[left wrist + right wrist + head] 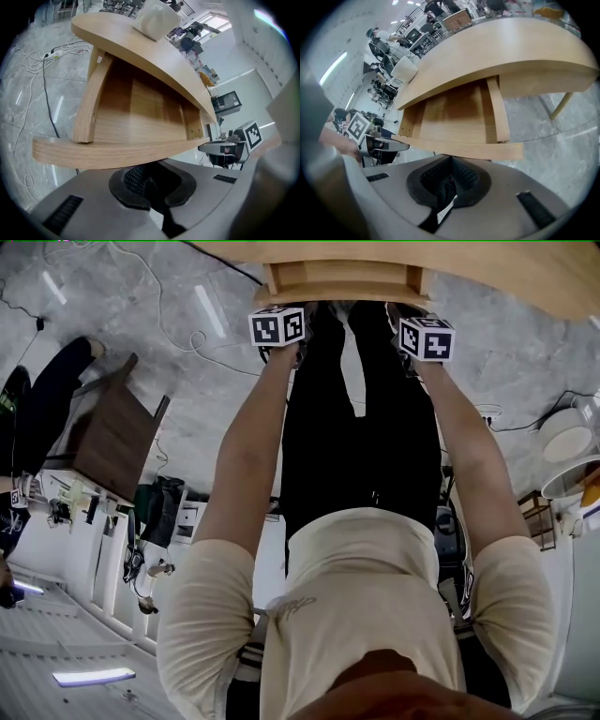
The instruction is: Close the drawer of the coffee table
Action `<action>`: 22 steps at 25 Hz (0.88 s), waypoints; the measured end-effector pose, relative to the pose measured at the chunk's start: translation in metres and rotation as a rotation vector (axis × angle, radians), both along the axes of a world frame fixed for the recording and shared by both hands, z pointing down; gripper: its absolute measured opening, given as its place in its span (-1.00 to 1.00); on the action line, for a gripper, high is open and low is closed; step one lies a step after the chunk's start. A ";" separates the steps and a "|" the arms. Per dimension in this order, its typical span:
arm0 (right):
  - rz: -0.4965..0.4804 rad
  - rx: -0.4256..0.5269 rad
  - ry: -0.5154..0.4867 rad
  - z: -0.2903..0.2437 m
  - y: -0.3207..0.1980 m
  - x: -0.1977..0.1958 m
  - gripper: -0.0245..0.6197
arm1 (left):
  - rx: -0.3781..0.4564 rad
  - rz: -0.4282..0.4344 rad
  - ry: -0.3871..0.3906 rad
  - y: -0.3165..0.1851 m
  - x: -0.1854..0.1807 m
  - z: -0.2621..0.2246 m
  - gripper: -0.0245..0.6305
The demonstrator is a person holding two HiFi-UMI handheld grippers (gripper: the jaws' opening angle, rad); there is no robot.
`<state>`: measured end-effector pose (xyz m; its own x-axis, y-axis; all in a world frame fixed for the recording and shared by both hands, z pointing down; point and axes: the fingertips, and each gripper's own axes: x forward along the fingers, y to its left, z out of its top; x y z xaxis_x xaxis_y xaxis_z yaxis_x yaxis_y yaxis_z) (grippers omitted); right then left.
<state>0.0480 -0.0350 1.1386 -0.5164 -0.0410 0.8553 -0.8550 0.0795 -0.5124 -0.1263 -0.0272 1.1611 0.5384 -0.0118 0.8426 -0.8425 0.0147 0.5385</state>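
The coffee table's wooden drawer (342,282) stands pulled out from under the curved tabletop (140,51). Its inside (140,108) is bare, and its curved front panel (117,152) faces me. My left gripper (152,180) is shut with nothing in it, its tips just below the left part of that panel. My right gripper (449,176) is shut too, close under the front panel (464,149) near its right part. In the head view both marker cubes (277,327) (427,338) sit right at the drawer's front edge, and the jaws are hidden beneath them.
A white box-like object (157,21) rests on the tabletop. Cables (44,79) trail over the grey floor left of the table. A table leg (562,105) stands at the right. A brown chair (112,432) is behind me on the left.
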 end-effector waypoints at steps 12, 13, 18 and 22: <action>-0.002 0.019 -0.012 0.003 -0.043 0.002 -0.94 | 0.020 0.021 -0.002 -0.045 0.002 0.000 -0.92; -0.004 0.020 -0.013 0.003 -0.048 0.002 -0.94 | 0.022 0.019 -0.005 -0.050 0.001 0.000 -0.92; -0.023 0.029 -0.019 0.007 -0.068 0.002 -0.94 | 0.031 0.018 -0.012 -0.072 0.001 0.003 -0.92; -0.024 0.028 -0.019 0.010 -0.078 0.002 -0.94 | 0.037 0.021 -0.012 -0.082 -0.001 0.005 -0.92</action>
